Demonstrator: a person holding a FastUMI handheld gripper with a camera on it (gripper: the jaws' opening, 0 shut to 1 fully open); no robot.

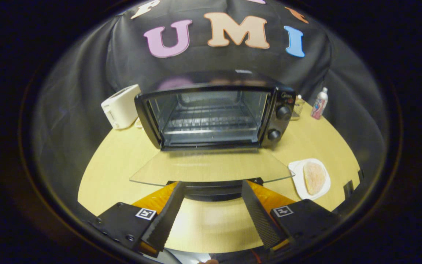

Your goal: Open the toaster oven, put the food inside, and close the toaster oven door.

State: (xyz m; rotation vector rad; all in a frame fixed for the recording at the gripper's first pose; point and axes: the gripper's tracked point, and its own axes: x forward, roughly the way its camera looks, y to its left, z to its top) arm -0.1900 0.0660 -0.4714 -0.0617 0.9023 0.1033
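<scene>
The oven (pixel 214 113) stands at the middle of the table (pixel 115 165), toward its far side, with its door (pixel 211 167) swung fully down so the glass panel lies flat toward the near edge. The door's handle (pixel 214 187) sits at its near end, just ahead of the fingertips and spanning the gap between them. Inside the open cavity a wire rack (pixel 211 121) shows, bare. Two knobs (pixel 278 123) sit one above the other on the oven's right front. The gripper (pixel 213 190) is spread wide, its fingers (pixel 165 216) parted and holding nothing, the tips close to the handle but whether they touch it cannot be told. The food (pixel 314 177), a pale flat round piece, lies on a white plate (pixel 299 183) to the right of the door, near the right finger. A white toaster (pixel 121 106) stands left of the oven, and a bottle (pixel 319 103) stands far right, beyond the plate.
</scene>
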